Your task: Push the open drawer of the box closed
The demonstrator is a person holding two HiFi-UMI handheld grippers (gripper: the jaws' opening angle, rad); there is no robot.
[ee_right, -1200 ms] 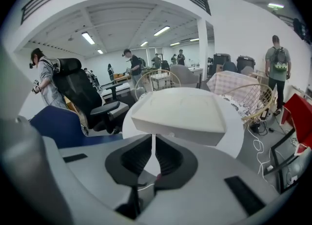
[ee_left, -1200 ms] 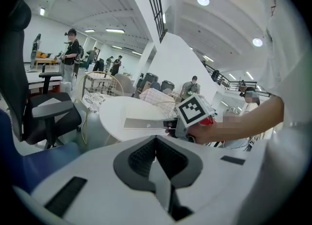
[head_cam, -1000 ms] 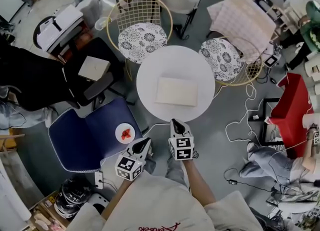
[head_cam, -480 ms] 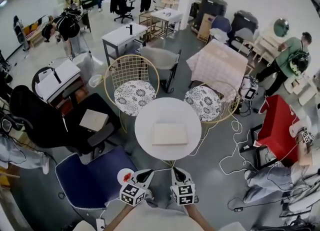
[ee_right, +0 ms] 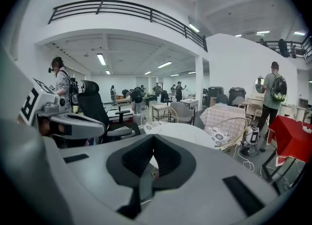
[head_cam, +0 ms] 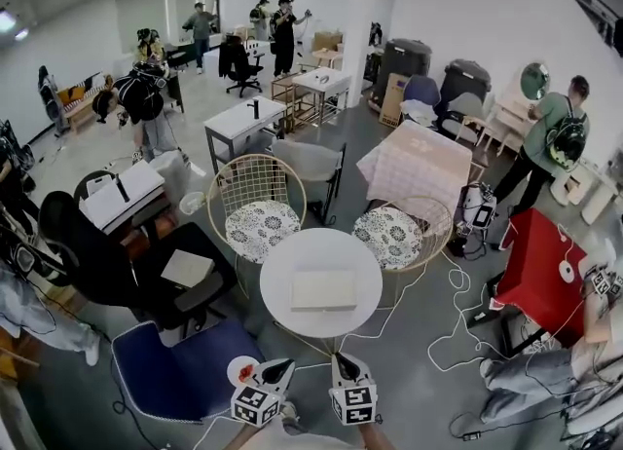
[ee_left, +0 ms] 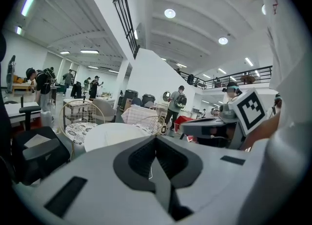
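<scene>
The box [head_cam: 323, 289] mid-frame looks light and stiff, apt to slide: push its drawer front squarely. Bottom centre, left gripper [head_cam: 283, 367] and right gripper [head_cam: 341, 360] sit clenched, empty.

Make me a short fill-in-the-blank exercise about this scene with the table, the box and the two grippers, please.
1. The flat box lies on the round ___ table.
2. The left gripper and the right gripper both have their jaws ___, with nothing between them.
3. Beyond the table stand ___ wire chairs with patterned cushions.

Missing words: white; shut; two.
</scene>
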